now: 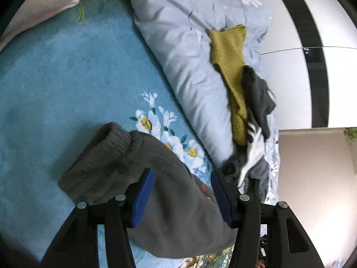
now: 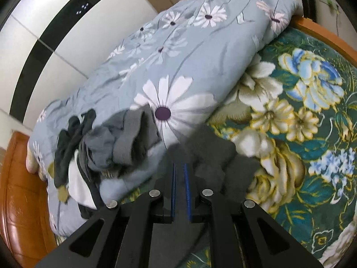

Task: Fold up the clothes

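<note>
A dark grey fleece garment (image 1: 142,169) with a ribbed cuff lies on the blue floral bedspread (image 1: 55,84). My left gripper (image 1: 181,176) is open, its blue pads straddling the garment from above. In the right wrist view my right gripper (image 2: 179,167) is shut on the same dark grey garment (image 2: 207,151), which bunches up around the fingers. A heap of other clothes lies on the folded quilt: a mustard knit (image 1: 229,67), dark grey pieces (image 1: 258,96) and a black-and-white one (image 1: 252,151); the heap also shows in the right wrist view (image 2: 107,147).
A rolled light-blue daisy quilt (image 2: 178,67) runs along the far side of the bed. A pink pillow (image 1: 38,6) lies at the head. A wooden bed frame (image 2: 20,189) edges the bed, and a white and black wardrobe (image 1: 316,44) stands beyond.
</note>
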The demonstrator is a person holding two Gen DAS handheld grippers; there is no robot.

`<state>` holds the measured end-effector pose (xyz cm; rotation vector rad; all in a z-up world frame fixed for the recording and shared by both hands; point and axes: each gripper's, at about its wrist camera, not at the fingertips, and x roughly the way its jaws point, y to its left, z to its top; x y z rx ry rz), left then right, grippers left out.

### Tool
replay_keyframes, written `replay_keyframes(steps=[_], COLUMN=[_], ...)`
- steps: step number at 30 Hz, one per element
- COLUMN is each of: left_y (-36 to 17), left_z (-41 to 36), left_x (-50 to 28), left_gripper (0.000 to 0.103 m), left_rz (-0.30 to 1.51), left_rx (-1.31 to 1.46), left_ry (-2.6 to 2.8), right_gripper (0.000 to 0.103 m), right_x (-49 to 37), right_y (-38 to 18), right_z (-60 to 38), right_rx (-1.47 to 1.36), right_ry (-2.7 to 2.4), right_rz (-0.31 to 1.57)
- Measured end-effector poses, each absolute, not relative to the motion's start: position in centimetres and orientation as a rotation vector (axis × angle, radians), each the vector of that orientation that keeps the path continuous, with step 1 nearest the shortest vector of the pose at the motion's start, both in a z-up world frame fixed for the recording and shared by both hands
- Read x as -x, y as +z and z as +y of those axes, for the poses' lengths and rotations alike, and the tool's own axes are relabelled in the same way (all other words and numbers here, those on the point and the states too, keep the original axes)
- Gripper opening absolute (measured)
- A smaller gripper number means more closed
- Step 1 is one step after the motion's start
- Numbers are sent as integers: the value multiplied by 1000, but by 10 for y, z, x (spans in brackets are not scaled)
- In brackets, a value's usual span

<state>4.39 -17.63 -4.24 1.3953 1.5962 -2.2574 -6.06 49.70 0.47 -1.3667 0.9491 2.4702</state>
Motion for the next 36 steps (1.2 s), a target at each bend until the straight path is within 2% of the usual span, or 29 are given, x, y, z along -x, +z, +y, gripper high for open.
replay_keyframes(steps=[2,4,6,8,9,10,12,20,23,26,28,29,30,32,33,34,36], left_y=[-39,-51,-74,-100,-111,-120,-127,-143,-141,-140,-138,-137,-137,-134,-132,-129,-121], left_z=[-184,-189,-192,-192,-191,-187,-181,-175,-175,-176,-177,-177,-177,-178,-178,-177,-174], left_x=[-72,-97,-116,-128,-130,-129,-123,-96,-88,-83,-81,-80,-80,-79,-79,-78,-76], left_gripper=[61,61,61,61,61,61,61,66,67,67,67,61,60,49,46,41,37], left_rz=[1502,1432,1468,1555,1595,1618,1607,1548,1498,1489,1482,1486,1492,1490,1479,1460,1443], left_rx=[-1324,-1292,-1306,-1331,-1348,-1368,-1381,-1410,-1424,-1439,-1441,-1441,-1441,-1439,-1439,-1442,-1435], left_ry=[-2255,-2192,-2100,-2014,-1984,-1974,-2000,-2023,-2042,-2032,-2033,-2031,-2028,-2021,-2023,-2026,-2037], right_gripper=[8,13,32,44,46,48,61,62,71,73,72,67,54,38,26,20,11], right_x=[48,34,21,11,7,5,3,25,31,37,41,42,42,42,42,40,37], right_y=[-5,-17,-31,-45,-52,-59,-72,-105,-106,-108,-109,-109,-108,-105,-102,-98,-89], right_z=[498,503,510,517,521,523,526,501,495,488,484,482,481,478,478,477,477], right_rx=[1390,1398,1392,1380,1370,1367,1368,1425,1421,1417,1414,1412,1419,1447,1451,1442,1423], right_ry=[2464,2447,2415,2374,2351,2334,2294,2255,2251,2246,2243,2241,2234,2215,2218,2227,2245], right_rz=[950,986,1057,1133,1183,1232,1317,1368,1332,1296,1273,1261,1239,1175,1164,1171,1185])
